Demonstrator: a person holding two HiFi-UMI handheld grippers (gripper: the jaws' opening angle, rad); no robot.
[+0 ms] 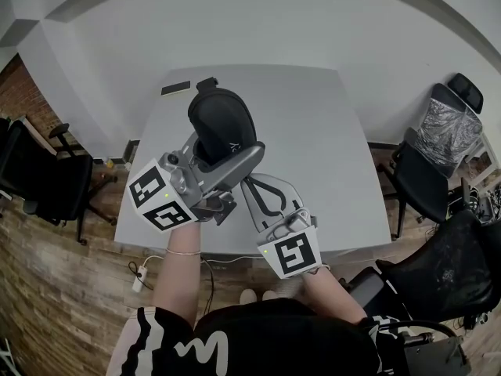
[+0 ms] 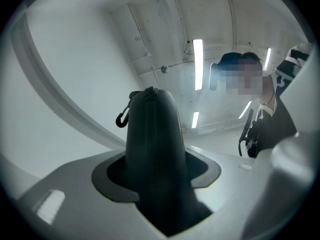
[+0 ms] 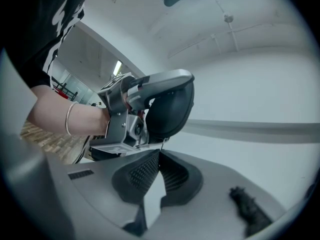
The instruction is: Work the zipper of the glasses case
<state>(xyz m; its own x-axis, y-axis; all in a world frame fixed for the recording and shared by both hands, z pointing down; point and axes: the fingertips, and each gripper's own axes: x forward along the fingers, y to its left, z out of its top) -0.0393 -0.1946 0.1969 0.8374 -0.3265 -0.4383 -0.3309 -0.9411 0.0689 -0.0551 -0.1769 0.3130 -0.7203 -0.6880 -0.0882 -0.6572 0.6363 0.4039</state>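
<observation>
Above the grey desk (image 1: 313, 131), the black glasses case (image 1: 223, 124) juts out from between the jaws of my left claw (image 2: 156, 174), which clamp its near end. It is a smooth, rounded shell with a small hook clip (image 2: 121, 118) at its far tip. My right claw (image 3: 159, 153), ribbed pads together, pinches the thin metal zipper pull (image 3: 162, 142) at the case's edge.

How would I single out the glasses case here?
Above the white table, the left gripper clamps a black rounded glasses case in the air. Unlike the flat dark item on the table's far corner, it carries a clip, and the right gripper pinches its zipper pull.
</observation>
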